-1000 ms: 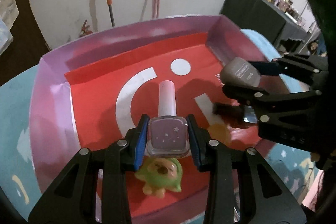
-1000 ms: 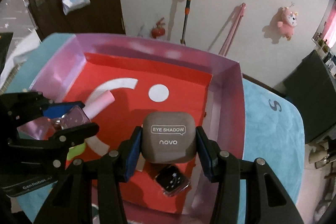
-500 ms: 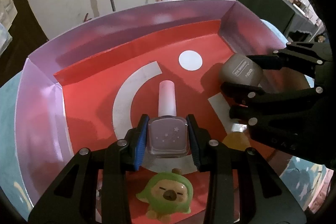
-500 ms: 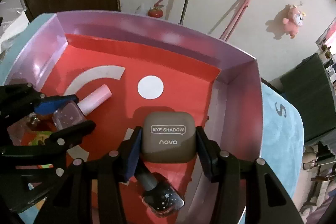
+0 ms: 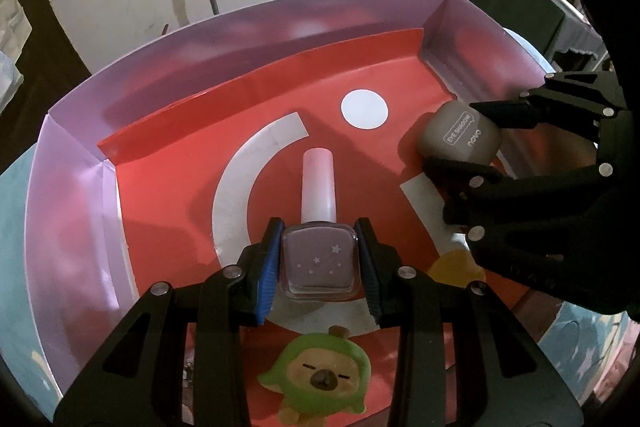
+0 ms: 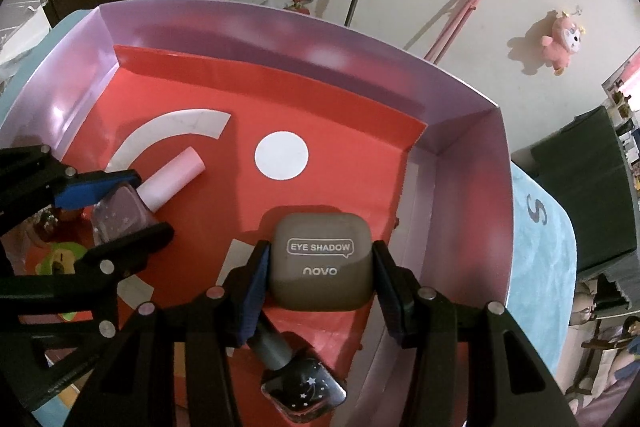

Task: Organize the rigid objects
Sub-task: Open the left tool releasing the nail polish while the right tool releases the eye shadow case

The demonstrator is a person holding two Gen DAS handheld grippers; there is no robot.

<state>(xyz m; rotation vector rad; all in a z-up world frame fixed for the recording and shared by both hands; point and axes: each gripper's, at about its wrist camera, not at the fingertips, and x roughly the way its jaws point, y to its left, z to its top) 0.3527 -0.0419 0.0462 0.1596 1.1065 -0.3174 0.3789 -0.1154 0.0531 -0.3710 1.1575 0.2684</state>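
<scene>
The purple nail polish bottle [image 5: 319, 263] with a pink cap lies over the middle of the red tray [image 5: 168, 163]. The grey eye shadow case [image 6: 321, 261] sits near the tray's right wall. A black starred bottle [image 6: 304, 389] lies at its near edge.

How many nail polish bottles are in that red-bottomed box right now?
2. A purple nail polish bottle is clamped in the left gripper; a black nail polish bottle lies beneath the right gripper. The grippers may hide others.

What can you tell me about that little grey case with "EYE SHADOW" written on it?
The eye shadow case is a small rounded-square compact, matte grey-brown, plastic by the look, closed, with white "EYE SHADOW" and "novo" lettering. The right gripper clamps its two sides, lettered face up, over the red floor of the purple-walled box.
</scene>
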